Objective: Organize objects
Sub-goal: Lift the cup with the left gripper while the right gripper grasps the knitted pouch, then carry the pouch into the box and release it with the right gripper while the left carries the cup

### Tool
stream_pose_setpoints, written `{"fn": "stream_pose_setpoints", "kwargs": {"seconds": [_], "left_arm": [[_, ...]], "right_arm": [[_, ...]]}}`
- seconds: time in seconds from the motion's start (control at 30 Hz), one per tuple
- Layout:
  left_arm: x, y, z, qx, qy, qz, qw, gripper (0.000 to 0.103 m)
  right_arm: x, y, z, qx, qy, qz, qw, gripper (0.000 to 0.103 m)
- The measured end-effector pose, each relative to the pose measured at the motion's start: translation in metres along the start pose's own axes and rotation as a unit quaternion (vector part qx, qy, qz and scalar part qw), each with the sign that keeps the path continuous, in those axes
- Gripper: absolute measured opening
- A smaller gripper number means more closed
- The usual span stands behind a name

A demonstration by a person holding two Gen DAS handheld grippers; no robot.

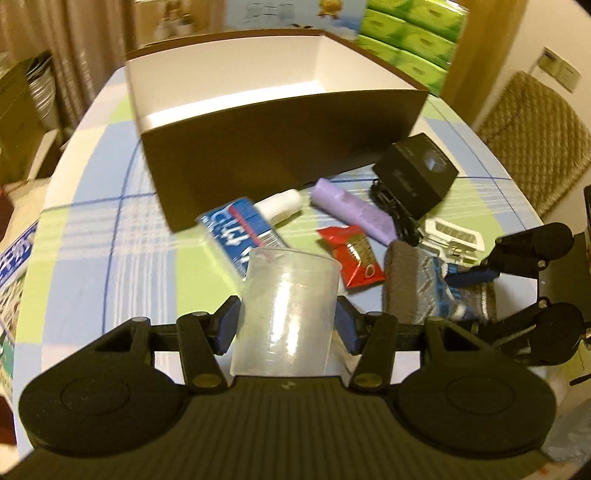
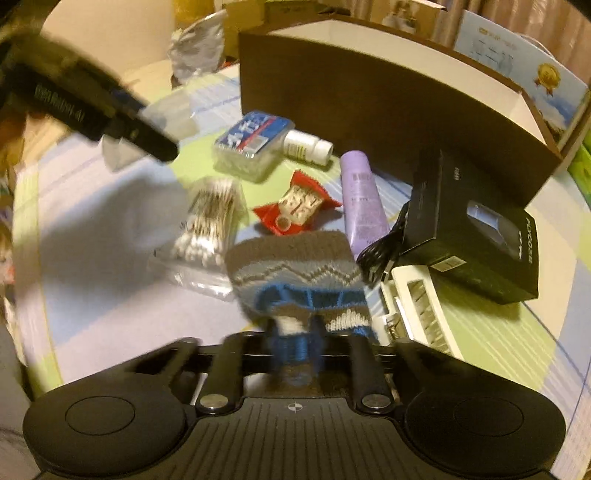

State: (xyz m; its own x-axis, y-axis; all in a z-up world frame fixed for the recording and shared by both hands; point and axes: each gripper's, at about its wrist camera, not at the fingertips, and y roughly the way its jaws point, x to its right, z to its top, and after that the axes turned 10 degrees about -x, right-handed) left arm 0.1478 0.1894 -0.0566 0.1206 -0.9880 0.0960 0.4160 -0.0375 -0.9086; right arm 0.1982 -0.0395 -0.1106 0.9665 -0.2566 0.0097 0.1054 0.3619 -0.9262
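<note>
My left gripper [image 1: 288, 325] is shut on a clear plastic cup [image 1: 288, 302] and holds it above the table, in front of the open brown box [image 1: 280, 147]. My right gripper [image 2: 293, 332] is shut on a grey, blue and white knitted sock [image 2: 299, 273]; it also shows in the left wrist view [image 1: 417, 280]. Loose on the table lie a blue cotton-swab box [image 2: 251, 142], a white bottle [image 2: 306, 146], a purple tube [image 2: 360, 199], a red snack packet [image 2: 295, 208], a bag of cotton swabs [image 2: 208, 221], a black box [image 2: 469, 225] and a white holder [image 2: 421, 310].
The brown box [image 2: 388, 110] stands at the back of the checked tablecloth [image 1: 96, 206]. Green tissue packs [image 1: 410, 33] are stacked behind it. A wicker chair [image 1: 535, 136] stands at the right. A black cable [image 2: 384, 251] lies beside the black box.
</note>
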Motion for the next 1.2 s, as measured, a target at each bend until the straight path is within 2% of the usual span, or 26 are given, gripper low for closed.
{"fn": "stream_pose_setpoints", "kwargs": {"seconds": [0.1, 0.3, 0.43, 0.6, 0.8, 0.93, 1.2], "left_arm": [[-0.001, -0.005, -0.004, -0.001, -0.017, 0.008, 0.9998, 0.050], [0.001, -0.020, -0.002, 0.016, -0.038, 0.011, 0.9991, 0.050], [0.003, -0.031, 0.011, 0.033, -0.039, 0.009, 0.9986, 0.050], [0.001, -0.043, 0.035, 0.059, -0.036, 0.013, 0.9975, 0.050], [-0.001, -0.049, 0.075, 0.087, -0.030, 0.026, 0.9954, 0.050], [-0.004, -0.048, 0.104, 0.102, -0.030, 0.036, 0.9937, 0.050], [-0.022, -0.025, 0.158, 0.100, -0.052, 0.056, 0.9920, 0.050]], "right_arm": [[0.009, -0.012, 0.004, 0.012, 0.027, 0.009, 1.000, 0.008], [0.032, -0.050, 0.016, 0.053, 0.113, 0.065, 0.990, 0.008], [0.047, -0.078, 0.025, 0.087, 0.148, 0.090, 0.981, 0.008], [0.068, -0.108, 0.042, 0.127, 0.179, 0.097, 0.971, 0.008], [0.097, -0.130, 0.079, 0.174, 0.195, 0.076, 0.962, 0.008], [0.117, -0.129, 0.112, 0.193, 0.201, 0.057, 0.959, 0.008], [0.159, -0.095, 0.170, 0.186, 0.215, 0.015, 0.959, 0.008]]}}
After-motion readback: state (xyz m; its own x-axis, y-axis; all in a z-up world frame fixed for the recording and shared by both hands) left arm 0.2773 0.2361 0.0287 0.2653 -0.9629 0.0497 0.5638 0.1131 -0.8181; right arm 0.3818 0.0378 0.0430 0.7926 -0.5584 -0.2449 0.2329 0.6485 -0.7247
